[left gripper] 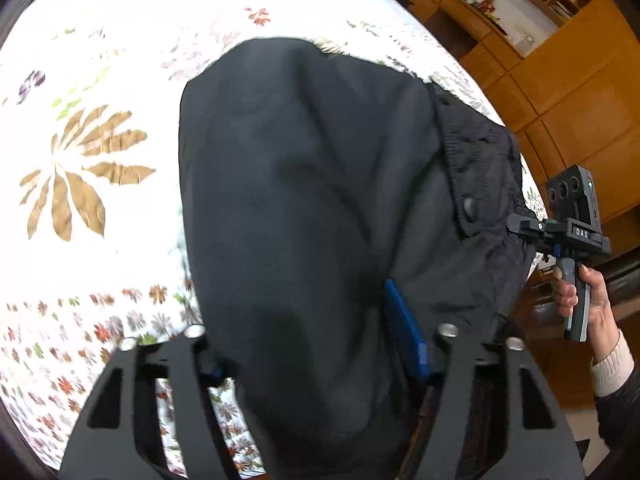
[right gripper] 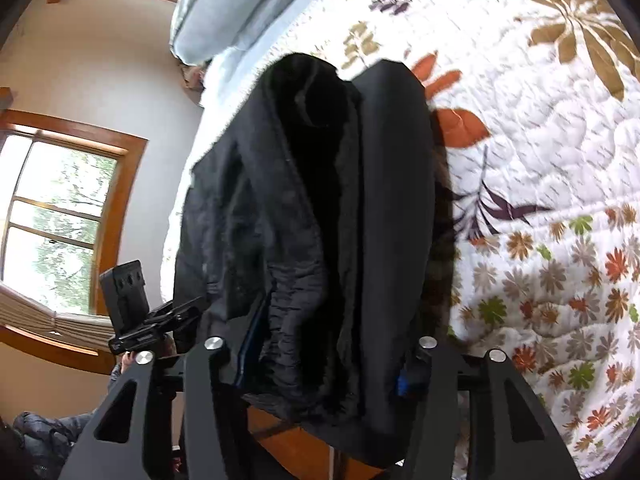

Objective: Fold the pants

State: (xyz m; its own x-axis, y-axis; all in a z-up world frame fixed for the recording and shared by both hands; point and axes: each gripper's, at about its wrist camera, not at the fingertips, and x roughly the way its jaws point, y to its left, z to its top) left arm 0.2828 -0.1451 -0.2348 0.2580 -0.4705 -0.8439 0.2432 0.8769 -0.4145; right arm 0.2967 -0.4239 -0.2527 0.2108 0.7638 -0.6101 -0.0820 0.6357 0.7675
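Black cloth of the pants (left gripper: 304,208) fills the space between the fingers of the left gripper (left gripper: 316,360), which is closed on a thick bunch of it, a blue pad (left gripper: 406,332) pressing the right side of the bundle. At the right of that view the right gripper (left gripper: 520,226) has its narrow jaws pinched on the gathered waistband edge, held by a hand (left gripper: 584,296). Both hold the pants up, hanging over the near edge of the bed (left gripper: 80,80), with the far part resting on or just above the quilt; which, I cannot tell.

Risks, as I judge them: the left grasp is a bulky wad, so layers could slide out unevenly and spoil the fold; the right grasp bites only a thin edge, and the garment's weight could pull it free; lowered with the 2 grips uneven, the pants would land creased.

The outer fabric is smooth, matte and heavy, the waistband (right gripper: 296,288) puckered and elastic, the lining (right gripper: 316,92) fuzzy like fleece. The quilt is stitched, white, with leaf and flower prints.
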